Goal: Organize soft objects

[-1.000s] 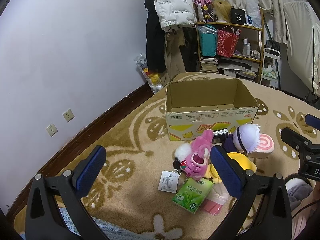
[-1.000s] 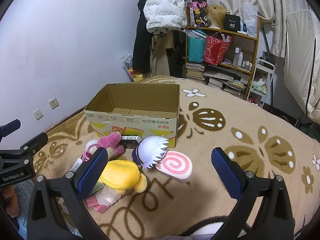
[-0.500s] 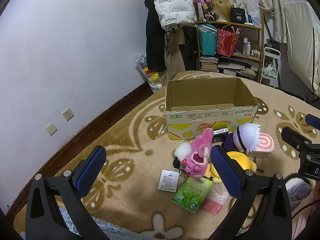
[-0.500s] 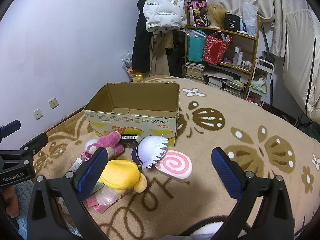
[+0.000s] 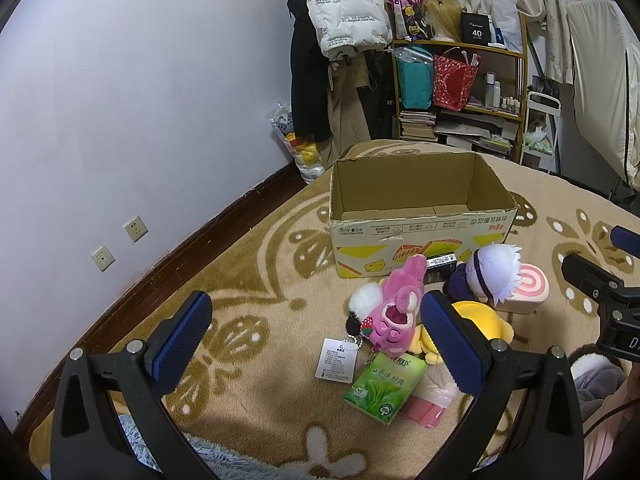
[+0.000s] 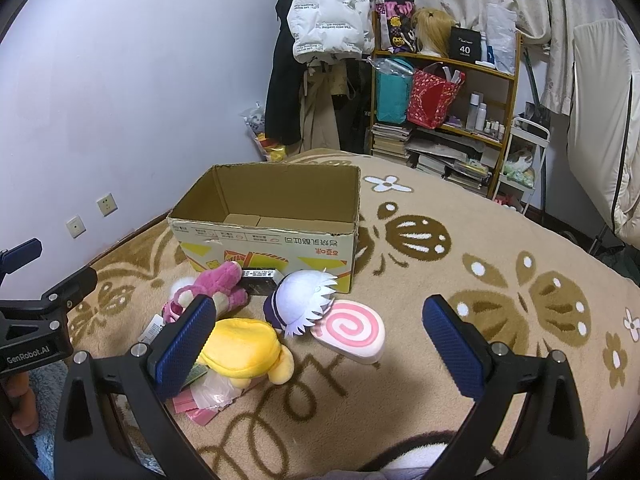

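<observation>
**Both tongs apart above the toy pile**

The left tongs (image 5: 316, 334) and right tongs (image 6: 320, 338) hover with fingers spread wide, holding nothing. Below them, the pink plush (image 5: 396, 306), yellow plush (image 6: 242, 346), white-haired doll (image 6: 304, 296) and swirl cushion (image 6: 350, 330) lie clustered on the rug (image 6: 500, 280), touching the open cardboard box (image 6: 272, 208), probably their destination.

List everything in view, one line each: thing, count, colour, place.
cardboard box: 1, brown and yellow, open on the carpet
pink plush: 1, pink, before the box
white-haired doll: 1, white and purple, beside the swirl cushion
swirl cushion: 1, pink and white, on the carpet
yellow plush: 1, yellow, nearest the right claw
tissue pack: 1, green, nearest the left claw
shelf: 1, wooden, far wall
left claw: 1, black and blue, open
right claw: 1, black and blue, open
</observation>
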{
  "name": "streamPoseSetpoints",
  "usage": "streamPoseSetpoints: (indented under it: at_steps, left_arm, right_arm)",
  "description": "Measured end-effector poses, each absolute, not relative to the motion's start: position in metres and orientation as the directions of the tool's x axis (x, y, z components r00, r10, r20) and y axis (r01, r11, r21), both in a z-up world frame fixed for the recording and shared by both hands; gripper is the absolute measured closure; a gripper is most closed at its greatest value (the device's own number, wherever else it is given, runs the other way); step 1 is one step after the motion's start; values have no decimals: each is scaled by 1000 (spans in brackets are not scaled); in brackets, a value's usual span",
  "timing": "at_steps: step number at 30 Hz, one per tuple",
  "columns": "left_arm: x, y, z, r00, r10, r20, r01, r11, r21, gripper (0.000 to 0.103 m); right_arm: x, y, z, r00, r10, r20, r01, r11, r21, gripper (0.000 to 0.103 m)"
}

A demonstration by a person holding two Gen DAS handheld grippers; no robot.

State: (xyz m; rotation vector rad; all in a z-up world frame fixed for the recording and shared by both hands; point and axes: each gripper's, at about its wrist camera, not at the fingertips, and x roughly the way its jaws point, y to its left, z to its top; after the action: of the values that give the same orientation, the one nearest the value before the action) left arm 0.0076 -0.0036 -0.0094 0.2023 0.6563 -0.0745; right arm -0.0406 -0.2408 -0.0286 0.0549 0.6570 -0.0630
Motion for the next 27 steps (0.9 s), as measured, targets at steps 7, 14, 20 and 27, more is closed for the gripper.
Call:
streamPoseSetpoints:
  at_steps: [7,14,20,27]
  left_arm:
    - [10,-7,-12,779,-5,-627,147,974,175,0]
    - [14,-18,-14,765,-22,-644,193,961,197,0]
    - [23,-27,-10,759,-63,-648,235,954,183,0]
    - [52,-35,-17,742,-73,-666,231,961,152,0]
  right_arm:
    - [-45,-242,-26,804,-22,-594,64,997,50,0]
    - [-42,-247,-24,807,8,-591,55,994,89,0]
    - [-33,-250,-17,828,19,-561,62,990,124,0]
    - [-9,-256,-22,818,32,-575,68,986,152,0]
